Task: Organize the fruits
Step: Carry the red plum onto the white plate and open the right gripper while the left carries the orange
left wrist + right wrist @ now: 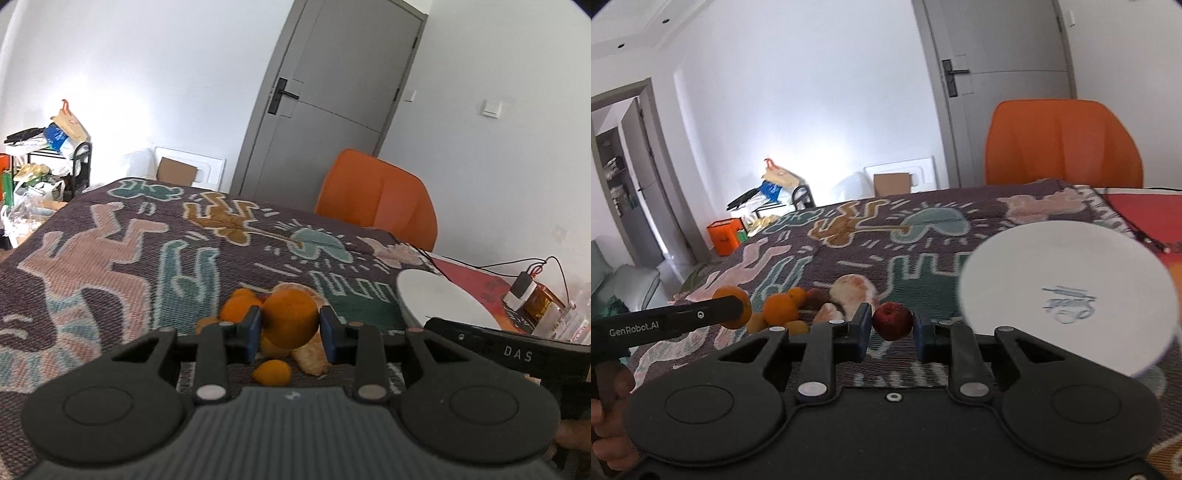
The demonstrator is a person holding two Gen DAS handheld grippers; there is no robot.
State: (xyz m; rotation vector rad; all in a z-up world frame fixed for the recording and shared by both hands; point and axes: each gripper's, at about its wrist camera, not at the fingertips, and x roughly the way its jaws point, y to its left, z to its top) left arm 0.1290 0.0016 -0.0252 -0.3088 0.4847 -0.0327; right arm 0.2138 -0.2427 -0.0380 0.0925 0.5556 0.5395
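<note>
1. The left gripper (290,324) was clamped on an orange (290,318), lifted above the fruit pile (273,369).
2. The right gripper (891,325) stood half open around a red fruit (892,319), contact unclear.
3. The plate (1067,299) lay just right, nearer the right gripper.

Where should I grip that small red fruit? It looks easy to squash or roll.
Take the red fruit across its widest middle, coming level from the near side as the right gripper does; it is round, so pads either side of the middle keep it from slipping.
</note>
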